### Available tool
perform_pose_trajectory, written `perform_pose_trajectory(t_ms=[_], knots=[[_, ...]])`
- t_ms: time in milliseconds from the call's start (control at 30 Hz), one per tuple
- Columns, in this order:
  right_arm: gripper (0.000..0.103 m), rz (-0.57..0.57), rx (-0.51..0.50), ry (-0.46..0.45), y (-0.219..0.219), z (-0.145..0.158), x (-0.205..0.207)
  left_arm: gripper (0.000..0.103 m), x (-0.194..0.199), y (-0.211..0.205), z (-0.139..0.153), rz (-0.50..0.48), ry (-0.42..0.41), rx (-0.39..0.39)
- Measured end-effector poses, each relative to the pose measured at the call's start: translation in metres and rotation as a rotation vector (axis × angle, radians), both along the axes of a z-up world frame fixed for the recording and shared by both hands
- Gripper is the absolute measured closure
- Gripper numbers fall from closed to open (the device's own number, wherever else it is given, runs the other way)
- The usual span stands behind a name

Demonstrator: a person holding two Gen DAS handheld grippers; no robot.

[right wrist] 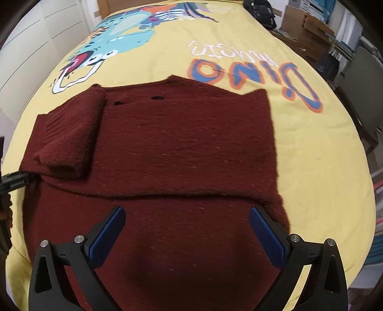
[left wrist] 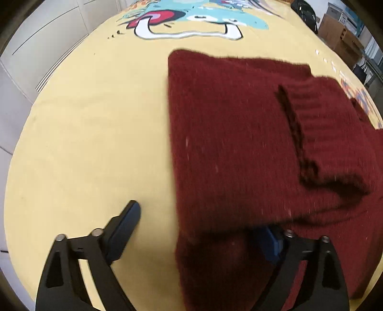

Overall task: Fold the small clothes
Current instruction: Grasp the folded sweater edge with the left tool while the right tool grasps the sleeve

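A dark red knit sweater (left wrist: 239, 143) (right wrist: 179, 143) lies flat on a yellow bed cover (left wrist: 83, 131) (right wrist: 316, 155) printed with a dinosaur. One sleeve (right wrist: 69, 134) is folded in over its left side, and a fold edge crosses its lower part. My left gripper (left wrist: 201, 217) straddles the sweater's left edge. One finger (left wrist: 124, 227) rests over bare cover, and the other is partly hidden under the fabric. Its jaws stand wide apart, with no pad pressing. My right gripper (right wrist: 188, 236) hangs open over the sweater's near portion, both blue pads (right wrist: 107, 236) free.
White cupboard doors (left wrist: 47, 36) line the left side of the bed. A black bag (right wrist: 261, 12) sits at the bed's far end. Cardboard boxes (right wrist: 304, 26) and a grey chair (right wrist: 361, 95) stand to the right. A black part of the other gripper (right wrist: 14, 183) shows at the left edge.
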State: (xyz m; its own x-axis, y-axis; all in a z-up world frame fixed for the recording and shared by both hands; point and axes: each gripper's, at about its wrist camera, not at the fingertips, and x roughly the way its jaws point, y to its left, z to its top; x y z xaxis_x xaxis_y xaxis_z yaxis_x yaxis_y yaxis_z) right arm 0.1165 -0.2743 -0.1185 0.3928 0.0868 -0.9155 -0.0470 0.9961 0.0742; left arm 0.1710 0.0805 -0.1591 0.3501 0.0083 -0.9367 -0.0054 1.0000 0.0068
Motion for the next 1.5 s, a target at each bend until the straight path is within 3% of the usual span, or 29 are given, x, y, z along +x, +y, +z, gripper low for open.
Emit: perform_pose_trajectory(t_ms=[167,300,333,467,633,767,867,967,1000,1033,1067,1133,1233,1500], knots=[[0.0,0.067,0.001,-0.02,0.033,0.005,0.012,0.046,0.005,-0.005,0.004,-0.03,-0.002,-0.04],[0.0,0.166,0.015,-0.051,0.072,0.017,0.028,0.086,0.003,-0.014,0.01,-0.068,0.014,-0.064],[0.0,0.198,0.016,-0.061,0.084,0.02,0.031,0.089,0.003,-0.016,0.011,-0.067,0.017,-0.061],[0.0,0.333,-0.008,-0.076,0.137,0.02,0.041,0.089,0.003,-0.018,0.012,-0.061,0.035,-0.082],[0.001,0.481,-0.125,-0.079,0.196,0.004,0.053,0.089,0.009,-0.012,0.013,-0.051,0.057,-0.111],[0.001,0.54,-0.217,-0.075,0.223,-0.01,0.062,0.089,0.012,-0.011,0.015,-0.064,0.062,-0.102],[0.006,0.569,-0.227,-0.064,0.234,-0.016,0.071,0.089,0.015,-0.01,0.014,-0.075,0.063,-0.1],[0.024,0.589,-0.23,-0.034,0.241,-0.024,0.082,0.089,0.016,-0.012,0.014,-0.078,0.064,-0.107],[0.042,0.588,-0.22,-0.011,0.241,-0.027,0.088,0.089,0.015,-0.012,0.014,-0.078,0.065,-0.109],[0.052,0.583,-0.209,0.003,0.241,-0.03,0.091,0.089,0.014,-0.012,0.014,-0.078,0.066,-0.11],[0.056,0.576,-0.197,0.009,0.242,-0.031,0.094,0.089,0.012,-0.007,0.015,-0.077,0.067,-0.111],[0.089,0.56,-0.177,0.011,0.236,-0.029,0.099,0.089,0.012,-0.001,0.015,-0.079,0.069,-0.11],[0.093,0.488,-0.059,0.001,0.212,-0.012,0.103,0.089,0.013,0.01,0.015,-0.087,0.072,-0.107],[0.093,0.254,0.092,-0.092,0.116,0.031,0.106,0.089,0.015,0.004,0.016,-0.07,0.049,-0.101]])
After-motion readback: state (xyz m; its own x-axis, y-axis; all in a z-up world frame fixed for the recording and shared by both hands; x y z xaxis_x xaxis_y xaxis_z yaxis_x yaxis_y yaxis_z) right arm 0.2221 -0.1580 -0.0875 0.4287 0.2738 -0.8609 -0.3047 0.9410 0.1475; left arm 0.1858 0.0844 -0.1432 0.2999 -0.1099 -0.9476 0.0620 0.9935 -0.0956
